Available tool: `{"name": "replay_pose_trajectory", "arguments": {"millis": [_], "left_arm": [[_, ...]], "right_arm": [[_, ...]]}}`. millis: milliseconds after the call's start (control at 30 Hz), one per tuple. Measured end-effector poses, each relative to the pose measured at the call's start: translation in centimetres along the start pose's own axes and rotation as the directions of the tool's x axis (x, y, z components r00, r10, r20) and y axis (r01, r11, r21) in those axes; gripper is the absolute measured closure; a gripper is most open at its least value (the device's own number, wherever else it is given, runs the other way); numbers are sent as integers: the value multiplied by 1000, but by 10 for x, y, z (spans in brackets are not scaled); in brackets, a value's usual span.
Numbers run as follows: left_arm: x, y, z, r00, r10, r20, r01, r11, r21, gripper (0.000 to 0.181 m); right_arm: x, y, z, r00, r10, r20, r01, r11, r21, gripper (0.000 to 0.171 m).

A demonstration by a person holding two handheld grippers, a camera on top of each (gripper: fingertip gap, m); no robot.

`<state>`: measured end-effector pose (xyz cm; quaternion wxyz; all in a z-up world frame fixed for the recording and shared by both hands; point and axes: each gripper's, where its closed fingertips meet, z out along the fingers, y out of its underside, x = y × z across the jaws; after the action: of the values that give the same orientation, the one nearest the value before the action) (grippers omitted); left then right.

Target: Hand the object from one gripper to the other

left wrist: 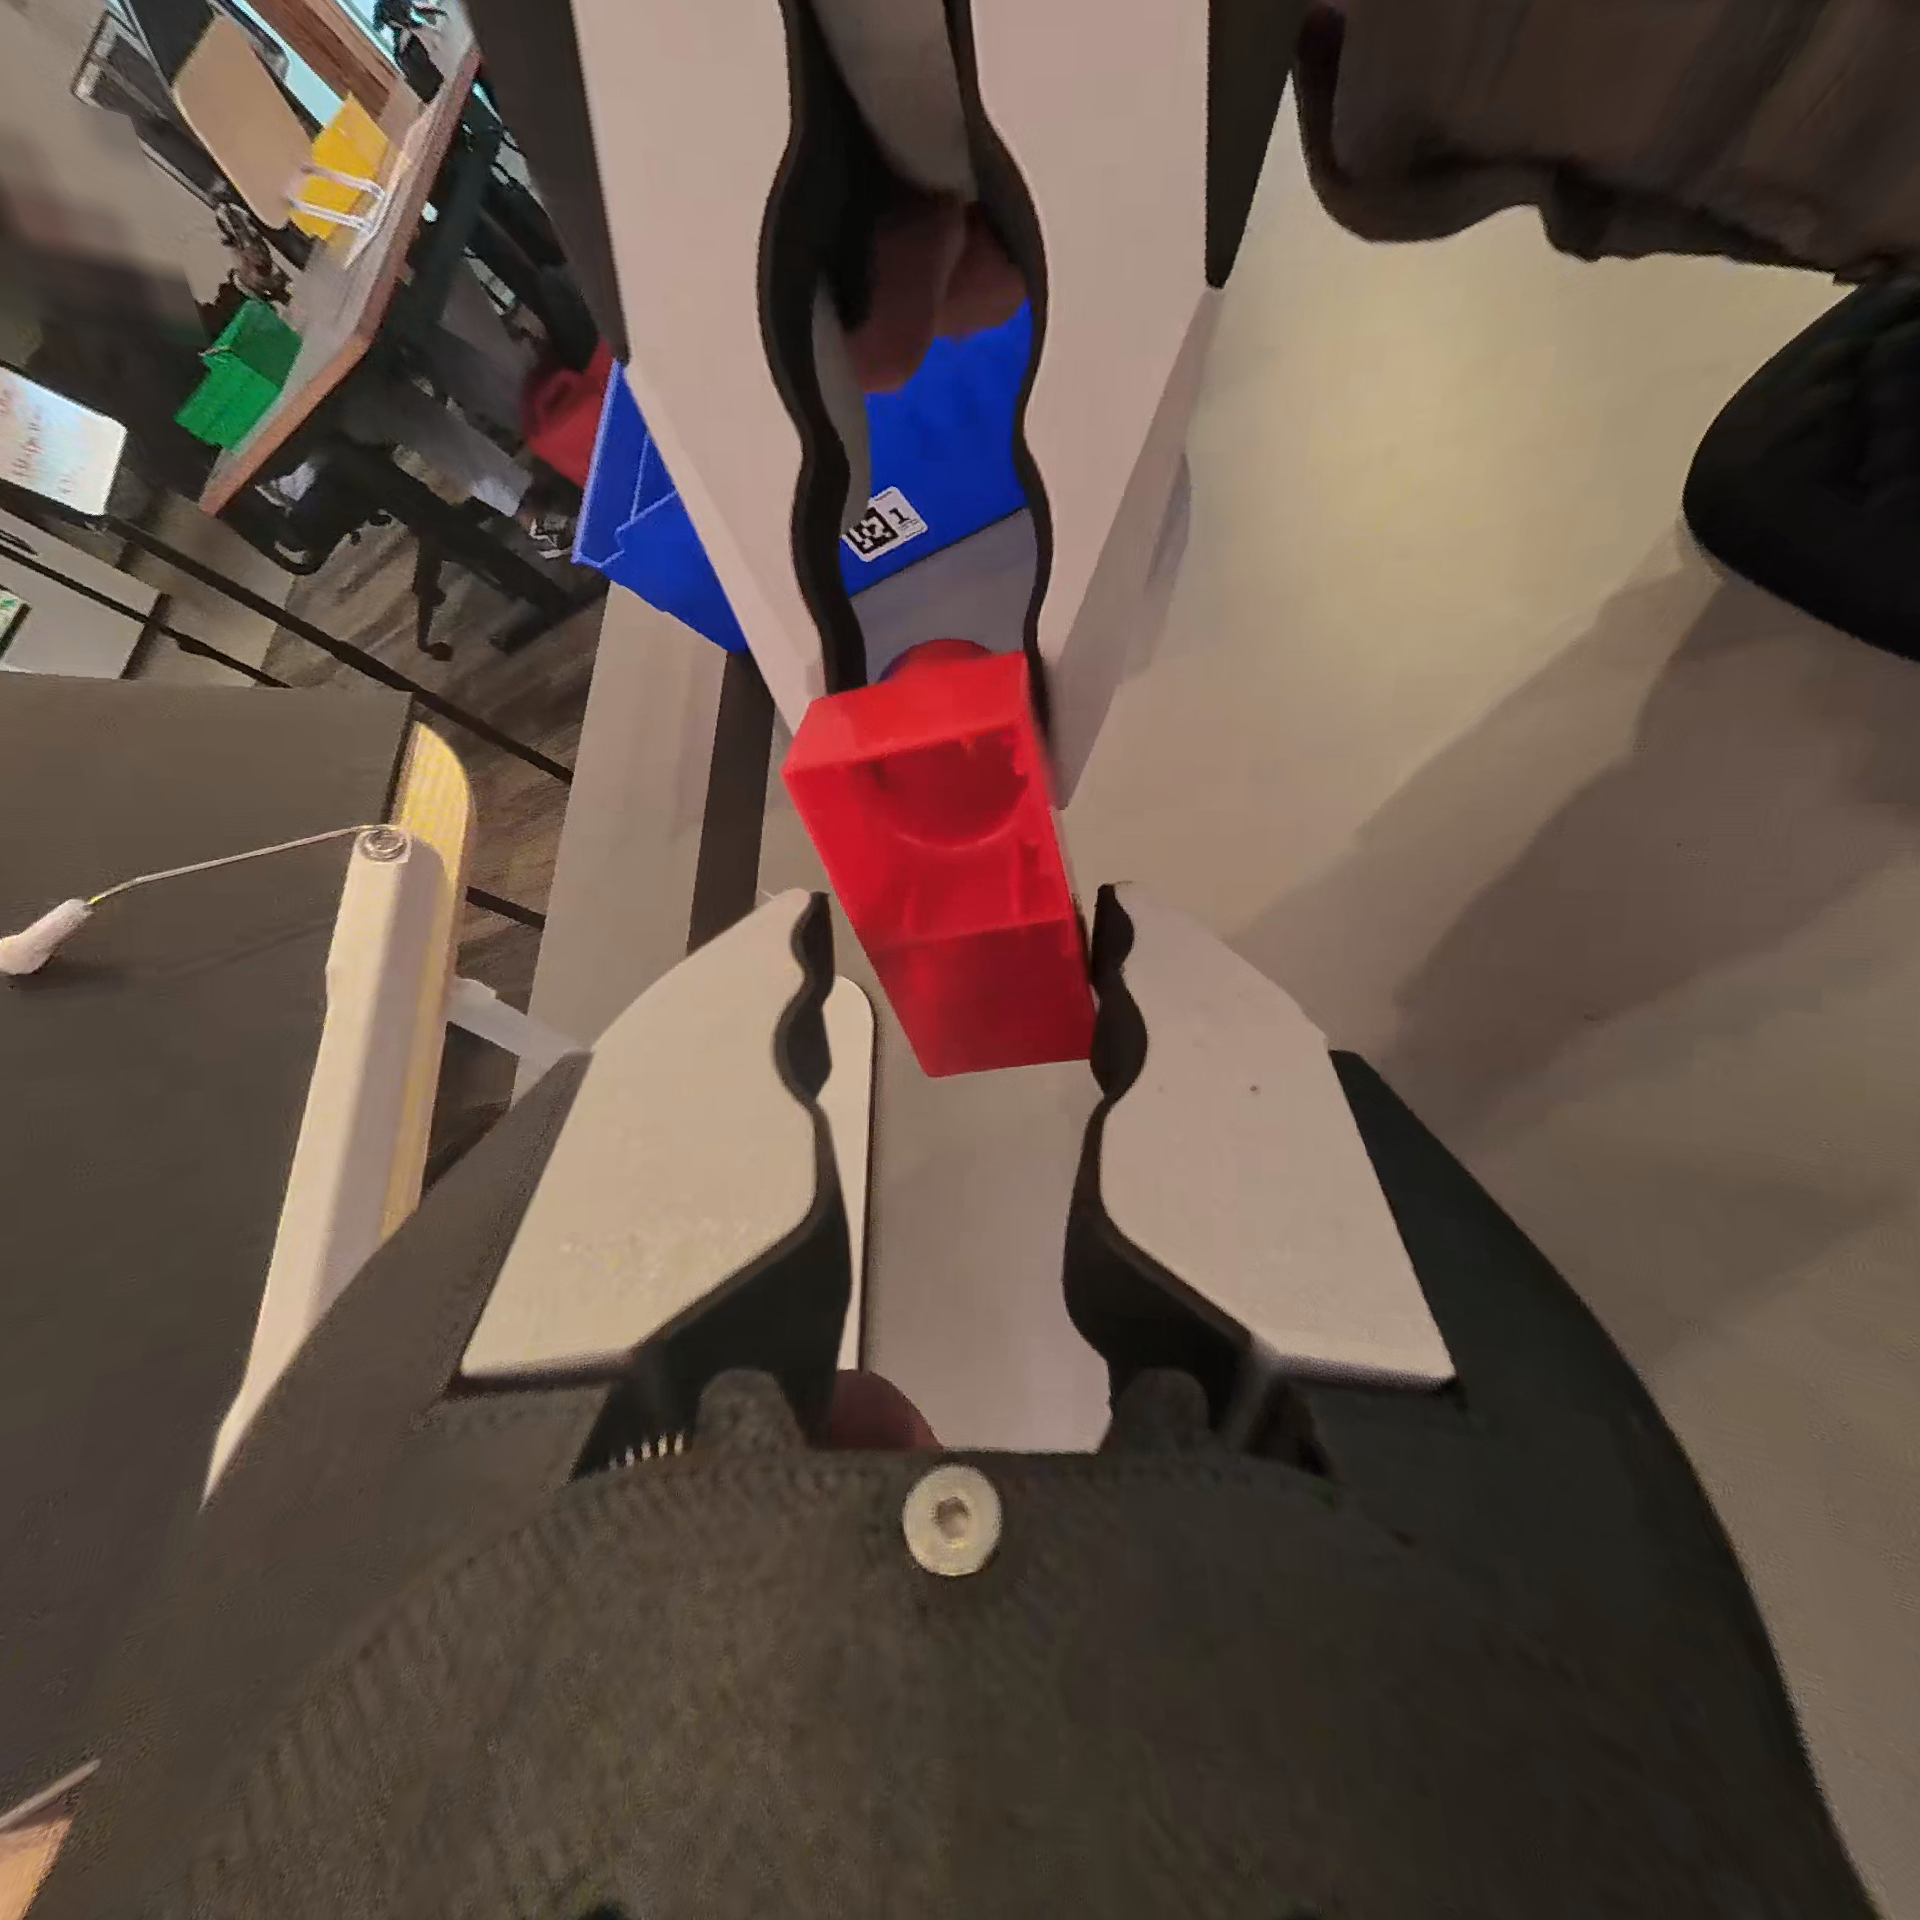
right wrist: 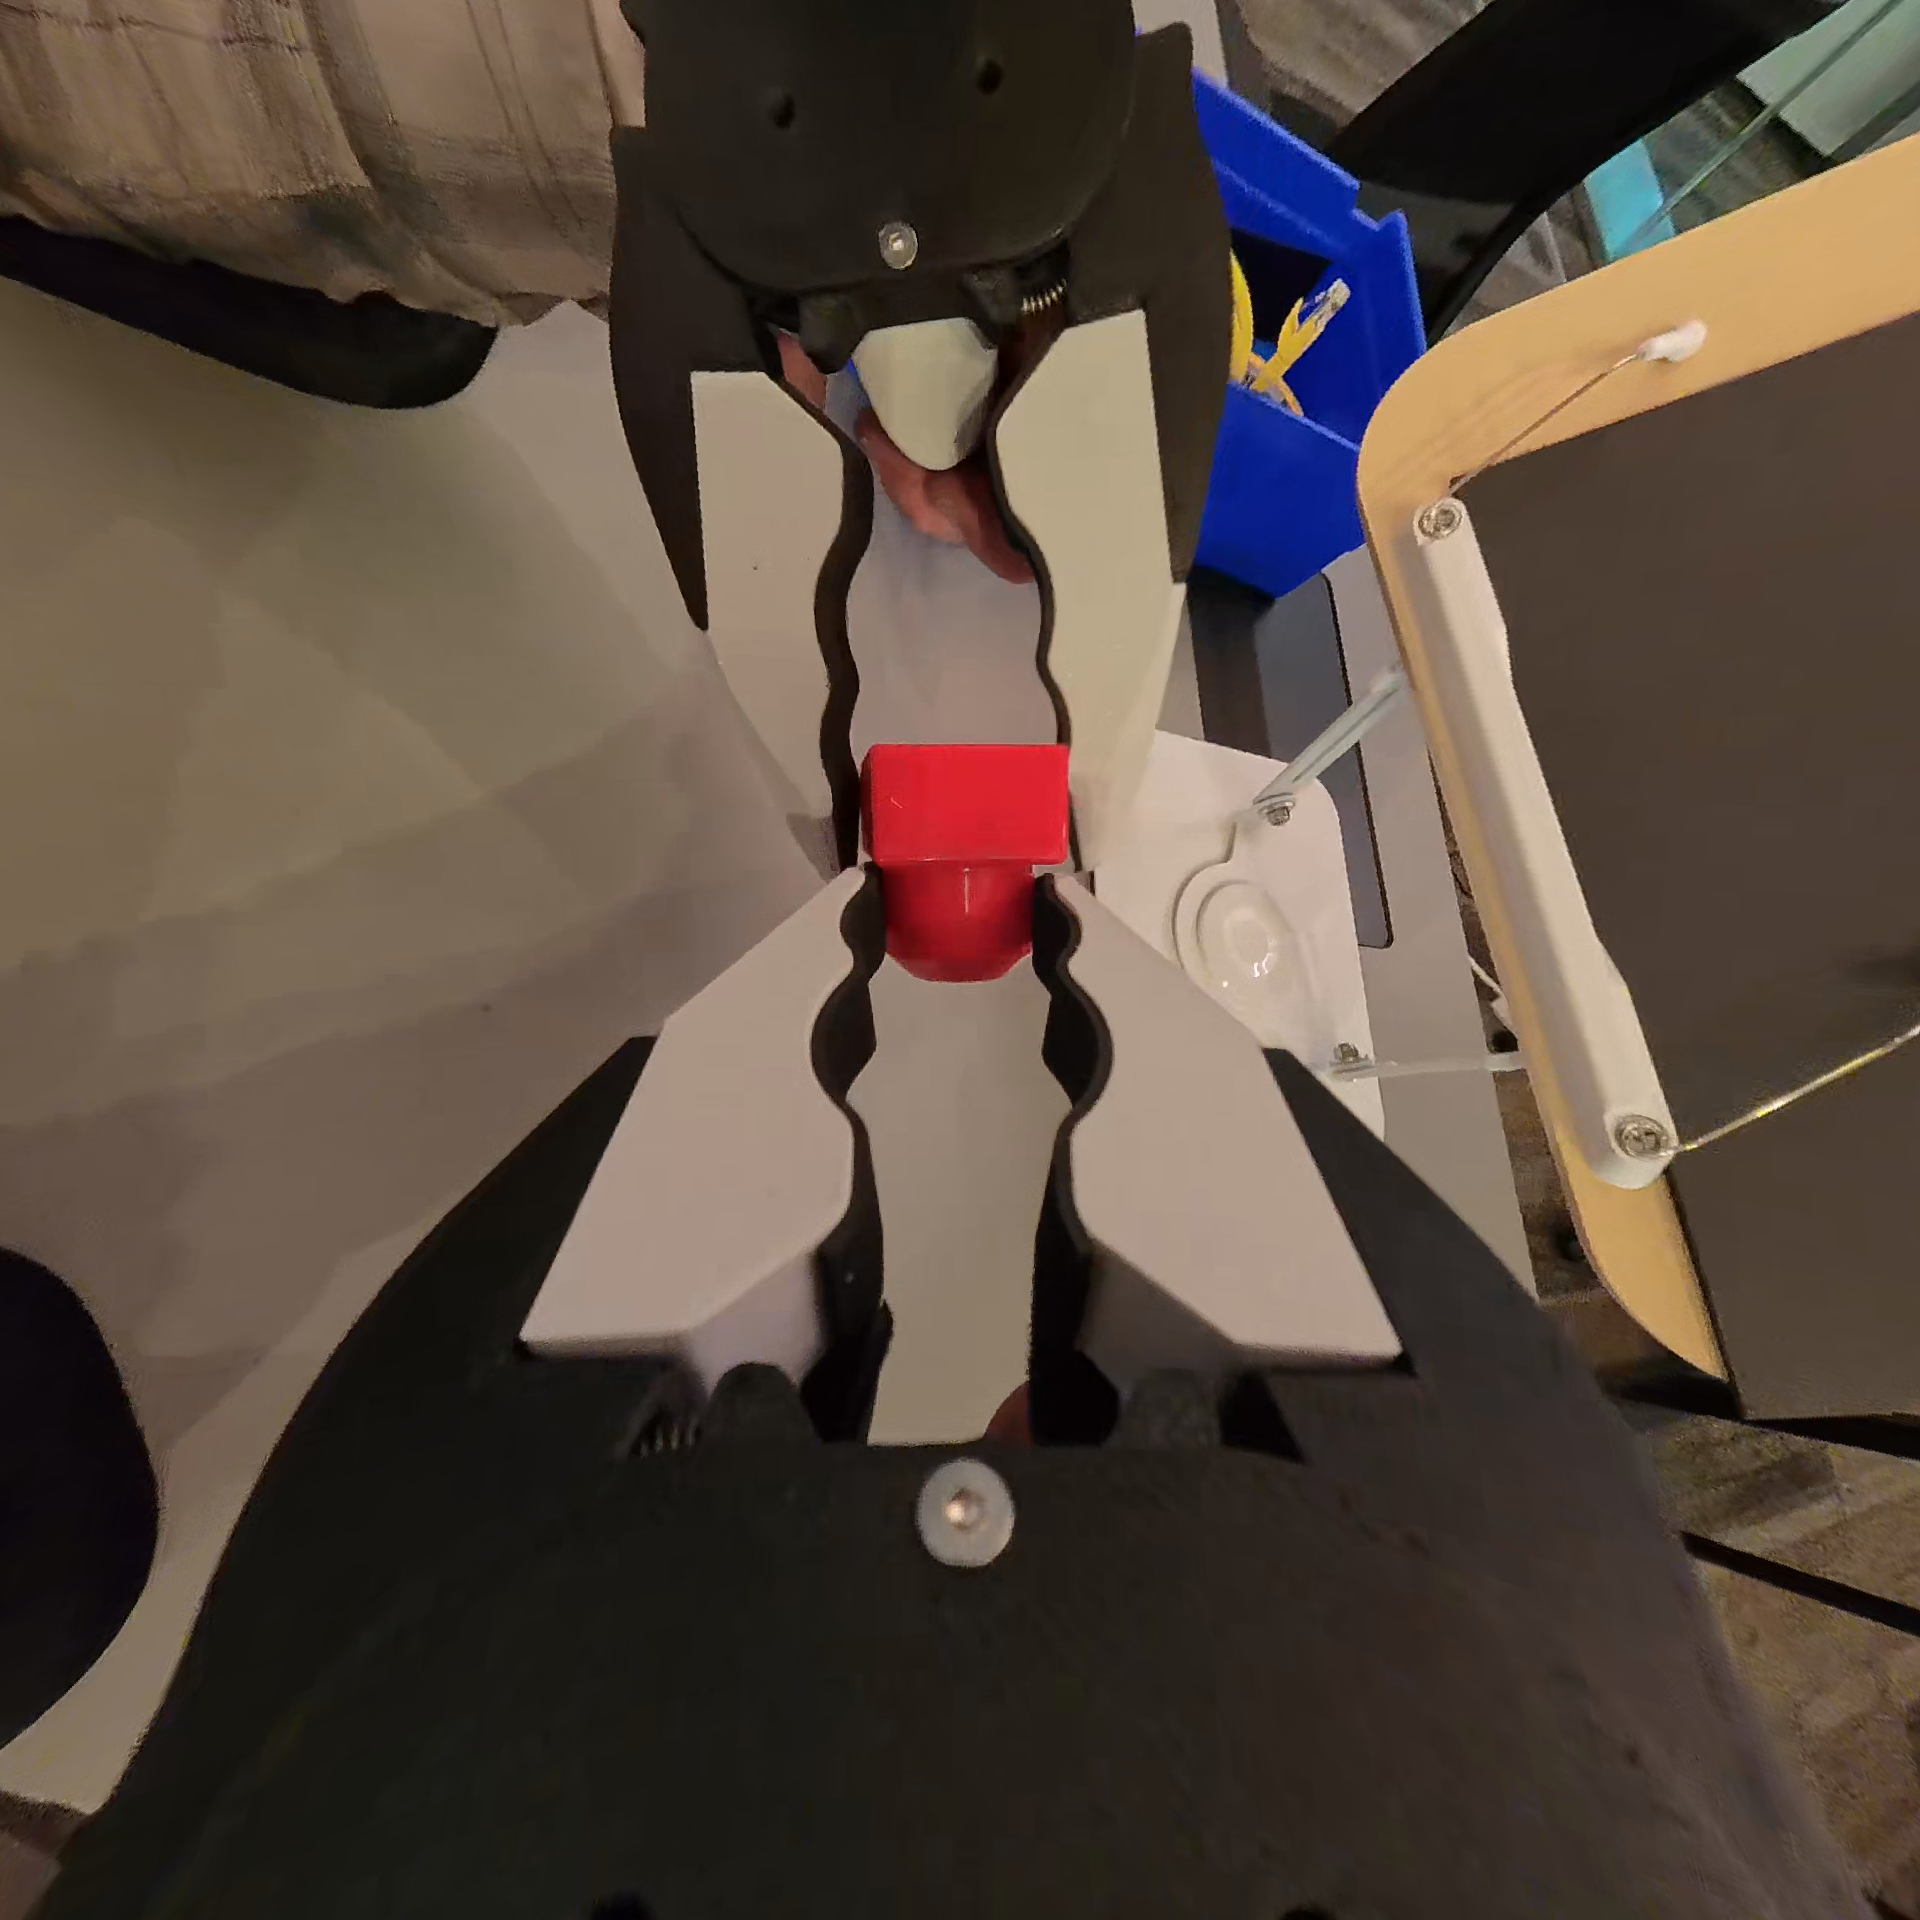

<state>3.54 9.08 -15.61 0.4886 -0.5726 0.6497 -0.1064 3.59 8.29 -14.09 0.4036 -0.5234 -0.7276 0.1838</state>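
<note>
A red block (left wrist: 935, 831) with a round stud at one end hangs in the air between my two grippers, which face each other tip to tip. In the left wrist view my left gripper (left wrist: 961, 925) is closed on the block's square body. The right gripper (left wrist: 940, 675) reaches in from above at the stud end. In the right wrist view my right gripper (right wrist: 956, 883) is closed on the round stud of the red block (right wrist: 966, 800). The left gripper (right wrist: 961, 831) clamps the square body just beyond it. Both grippers hold the block.
A grey tabletop (right wrist: 312, 727) lies below. A blue bin (right wrist: 1288, 312) with yellow cables stands behind the left gripper. A black panel with a light wooden rim (right wrist: 1714, 727) stands at the right. A white mounting plate (right wrist: 1247, 914) lies near it. Left and right tips are no more than a few centimetres apart.
</note>
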Motion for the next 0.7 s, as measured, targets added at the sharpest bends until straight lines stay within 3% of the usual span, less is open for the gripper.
{"name": "replay_pose_trajectory", "arguments": {"millis": [300,433,567,700], "left_arm": [[-3,1,5,999,-40,5,40,999,26,142],[-9,-5,-5,988,-146,-40,150,980,129,143],[-17,-16,-27,945,-283,-163,319,905,280,143],[-21,-26,-54,854,-377,-360,504,773,385,143]], "right_arm": [[8,1,-1,998,-25,-56,24,1000,-15,145],[18,-16,-9,990,-48,-135,58,996,71,118],[26,-44,-21,947,-166,-275,218,961,171,111],[24,-59,-13,889,-296,-350,349,932,97,93]]}}
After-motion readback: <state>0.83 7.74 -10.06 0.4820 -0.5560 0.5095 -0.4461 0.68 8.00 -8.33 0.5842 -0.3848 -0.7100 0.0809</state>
